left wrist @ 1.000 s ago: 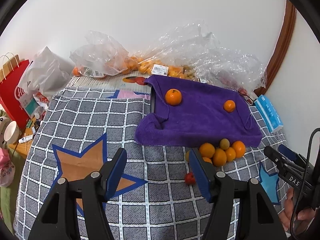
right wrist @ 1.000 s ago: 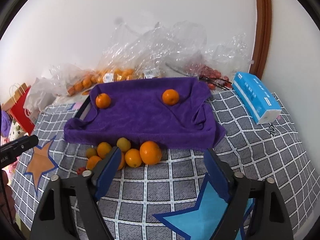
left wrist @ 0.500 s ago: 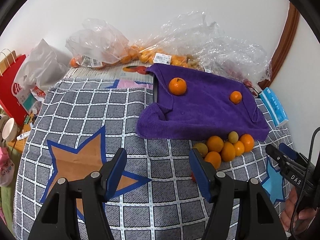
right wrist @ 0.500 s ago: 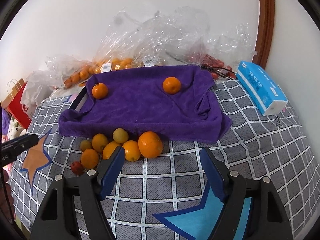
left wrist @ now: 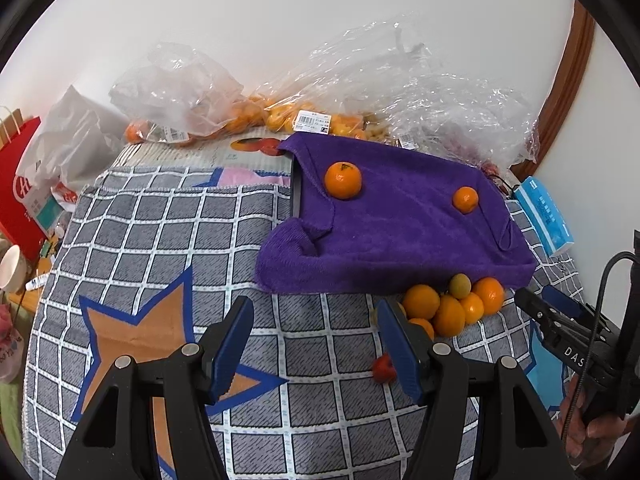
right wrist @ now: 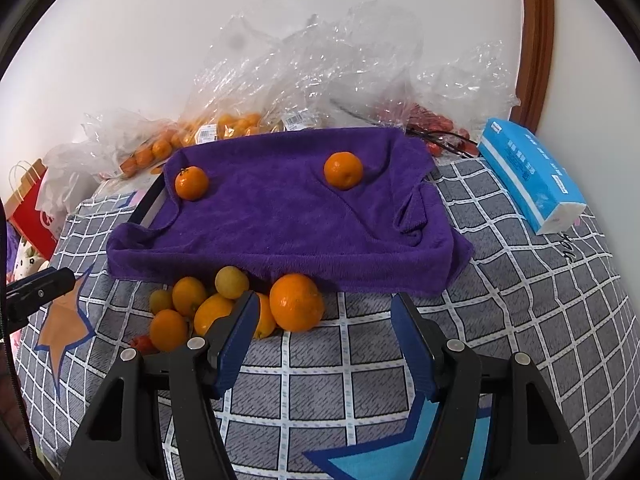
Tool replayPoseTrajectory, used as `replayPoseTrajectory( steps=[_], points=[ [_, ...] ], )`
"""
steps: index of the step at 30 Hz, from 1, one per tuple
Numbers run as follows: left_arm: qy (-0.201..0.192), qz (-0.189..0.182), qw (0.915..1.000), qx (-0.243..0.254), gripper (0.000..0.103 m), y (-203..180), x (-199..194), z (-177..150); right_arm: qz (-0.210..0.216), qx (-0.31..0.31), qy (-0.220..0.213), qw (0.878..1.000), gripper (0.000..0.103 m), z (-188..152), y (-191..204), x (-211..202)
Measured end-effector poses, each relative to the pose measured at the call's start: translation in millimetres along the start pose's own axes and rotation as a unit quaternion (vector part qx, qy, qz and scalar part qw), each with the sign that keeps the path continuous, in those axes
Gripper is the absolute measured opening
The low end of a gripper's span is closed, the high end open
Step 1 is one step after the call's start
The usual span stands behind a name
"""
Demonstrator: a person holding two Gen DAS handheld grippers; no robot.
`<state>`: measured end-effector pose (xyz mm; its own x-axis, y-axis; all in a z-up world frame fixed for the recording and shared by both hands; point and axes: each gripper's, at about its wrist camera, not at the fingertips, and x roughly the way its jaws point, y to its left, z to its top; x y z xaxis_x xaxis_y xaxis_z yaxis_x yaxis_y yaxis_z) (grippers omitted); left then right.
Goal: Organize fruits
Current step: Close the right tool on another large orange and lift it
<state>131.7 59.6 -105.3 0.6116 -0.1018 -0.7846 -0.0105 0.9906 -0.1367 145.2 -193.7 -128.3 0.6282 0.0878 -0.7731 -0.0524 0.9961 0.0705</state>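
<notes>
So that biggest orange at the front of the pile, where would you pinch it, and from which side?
Across its widest middle, I'd say, coming down from above and the near side. The big orange sits at the pile's right end: checked cloth bare to its right, a smaller fruit tight against its left. The right gripper, jaws closing with nothing between them, would need one finger slipped into that gap.

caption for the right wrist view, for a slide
Right tongs, empty and closing, near an orange pile before a purple towel holding two oranges.
</notes>
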Motion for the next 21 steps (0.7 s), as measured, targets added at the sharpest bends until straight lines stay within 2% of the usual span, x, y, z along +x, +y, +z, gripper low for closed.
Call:
replayPoseTrajectory(
  steps=[13,21],
  points=[
    [0.011,-0.003,0.9999,0.008,0.062,-6,20,11,0.009,0.008,0.019,1.000,0.055,8,-3,30],
    [0.018,0.006,0.9998,0.009,0.062,-5,31,16,0.034,0.019,0.030,0.999,0.054,12,-3,42]
  ],
)
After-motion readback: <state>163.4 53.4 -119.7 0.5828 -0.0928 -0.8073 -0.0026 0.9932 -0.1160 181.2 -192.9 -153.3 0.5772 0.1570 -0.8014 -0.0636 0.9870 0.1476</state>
